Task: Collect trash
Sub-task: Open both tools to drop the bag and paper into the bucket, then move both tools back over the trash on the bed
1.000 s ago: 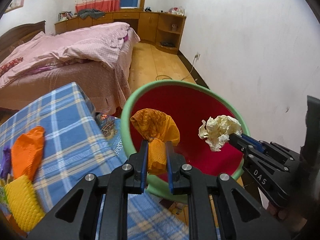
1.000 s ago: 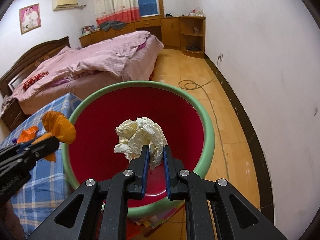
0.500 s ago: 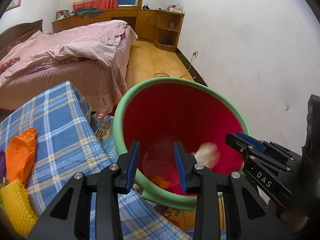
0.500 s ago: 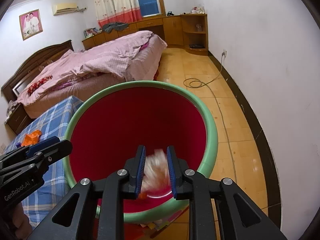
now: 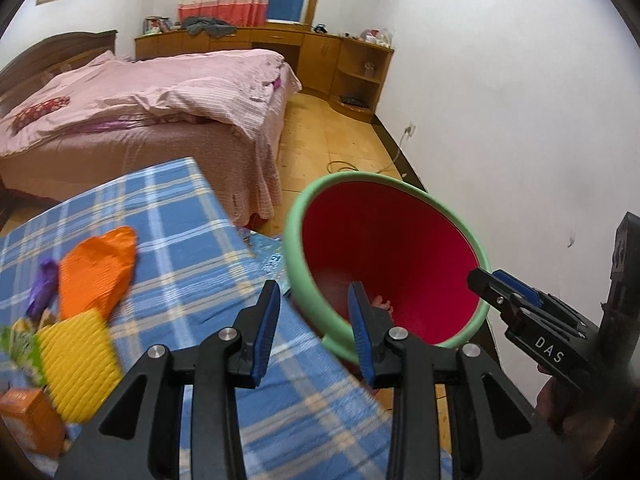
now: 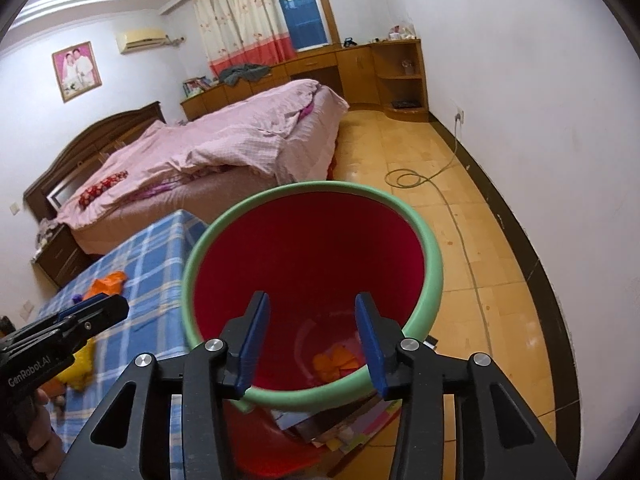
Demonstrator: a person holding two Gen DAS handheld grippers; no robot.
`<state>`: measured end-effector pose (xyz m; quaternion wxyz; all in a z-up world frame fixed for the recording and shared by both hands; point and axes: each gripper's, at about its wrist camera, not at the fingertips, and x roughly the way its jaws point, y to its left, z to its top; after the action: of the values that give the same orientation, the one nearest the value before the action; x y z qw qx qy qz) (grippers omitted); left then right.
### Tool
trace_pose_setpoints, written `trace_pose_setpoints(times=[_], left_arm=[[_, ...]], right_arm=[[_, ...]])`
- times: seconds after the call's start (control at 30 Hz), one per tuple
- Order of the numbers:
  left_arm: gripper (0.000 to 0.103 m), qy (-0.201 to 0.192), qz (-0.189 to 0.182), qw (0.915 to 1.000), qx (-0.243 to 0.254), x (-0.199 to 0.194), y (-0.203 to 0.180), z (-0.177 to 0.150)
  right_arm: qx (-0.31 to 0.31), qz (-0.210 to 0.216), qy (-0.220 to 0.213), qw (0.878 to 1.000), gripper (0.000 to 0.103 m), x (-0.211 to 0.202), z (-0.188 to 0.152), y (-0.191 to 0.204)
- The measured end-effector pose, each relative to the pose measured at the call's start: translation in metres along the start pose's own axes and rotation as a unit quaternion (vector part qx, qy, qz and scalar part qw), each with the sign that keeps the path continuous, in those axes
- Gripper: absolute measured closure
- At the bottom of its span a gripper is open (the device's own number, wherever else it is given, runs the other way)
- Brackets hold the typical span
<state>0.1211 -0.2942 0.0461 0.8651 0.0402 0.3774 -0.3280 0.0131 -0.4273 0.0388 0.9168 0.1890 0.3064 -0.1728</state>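
Observation:
The red bin with a green rim [image 5: 297, 216] [image 6: 434, 264] stands beside the blue plaid table [image 5: 176, 216]. An orange wad [image 6: 334, 364] lies at the bin's bottom. My left gripper [image 5: 314, 300] is open and empty, over the table edge at the bin's left rim. My right gripper [image 6: 311, 308] hangs over the bin's near rim, its jaws opening with nothing between them. It also shows at the right of the left wrist view [image 5: 500, 288]. On the table lie an orange wrapper [image 5: 96, 276], a yellow foam net [image 5: 76, 364], a purple wrapper [image 5: 44, 284] and an orange box [image 5: 28, 420].
A bed with pink covers [image 6: 240, 136] stands behind the table. A white wall [image 5: 520, 140] runs close on the right of the bin. A cable [image 6: 408, 178] lies coiled on the wooden floor. Papers [image 6: 340, 420] lie under the bin's front.
Both grippers opened: the left let go of the orange wad, the right of the crumpled white paper, and both fell into the bin. The left gripper drew back left over the table.

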Motion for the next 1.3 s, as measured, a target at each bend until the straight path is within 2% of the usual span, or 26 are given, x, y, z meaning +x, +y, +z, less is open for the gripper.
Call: trace_pose_setpoints(times=[0.23,0.3,0.37,0.53,0.67,0.83,0.87,0.9,0.93,1.03,1.3], left_arm=[[0.068,-0.011,0.022,0.9995,-0.022,-0.035,0.026,-0.017],[0.068,-0.014,0.029,0.9991,-0.029,-0.044,0.033,-0.022],[0.066,-0.019,0.036,0.9985,-0.036,-0.054,0.04,-0.027],[0.051,-0.026,0.062,0.9963,-0.054,-0.078,0.057,-0.044],[0.048,-0.032,0.079,0.994,-0.068,-0.093,0.073,-0.054],[0.037,-0.044,0.108,0.9903,-0.075,-0.11,0.087,-0.068],[0.037,-0.047,0.116,0.9892,-0.076,-0.113,0.091,-0.072],[0.036,-0.049,0.121,0.9885,-0.078,-0.116,0.093,-0.073],[0.036,-0.051,0.127,0.9874,-0.079,-0.119,0.096,-0.076],[0.031,-0.053,0.141,0.9849,-0.085,-0.126,0.104,-0.083],[0.031,-0.06,0.178,0.9781,-0.089,-0.135,0.125,-0.1]], right_arm=[[-0.011,0.025,0.007,1.0,0.056,-0.015,-0.011,0.024],[-0.011,0.031,0.007,0.999,0.041,-0.02,-0.015,0.031],[-0.012,0.034,0.005,0.999,0.04,-0.025,-0.019,0.038],[-0.021,0.045,0.01,0.999,0.04,-0.032,-0.028,0.056],[-0.027,0.056,0.015,0.998,0.04,-0.036,-0.037,0.068],[-0.036,0.071,0.024,0.997,0.039,-0.038,-0.047,0.085],[-0.038,0.073,0.026,0.996,0.035,-0.038,-0.049,0.088],[-0.041,0.075,0.027,0.996,0.026,-0.038,-0.051,0.091],[-0.044,0.079,0.028,0.996,0.024,-0.038,-0.053,0.095],[-0.053,0.087,0.032,0.994,0.024,-0.038,-0.058,0.104],[-0.07,0.095,0.045,0.992,0.024,-0.032,-0.07,0.121]])
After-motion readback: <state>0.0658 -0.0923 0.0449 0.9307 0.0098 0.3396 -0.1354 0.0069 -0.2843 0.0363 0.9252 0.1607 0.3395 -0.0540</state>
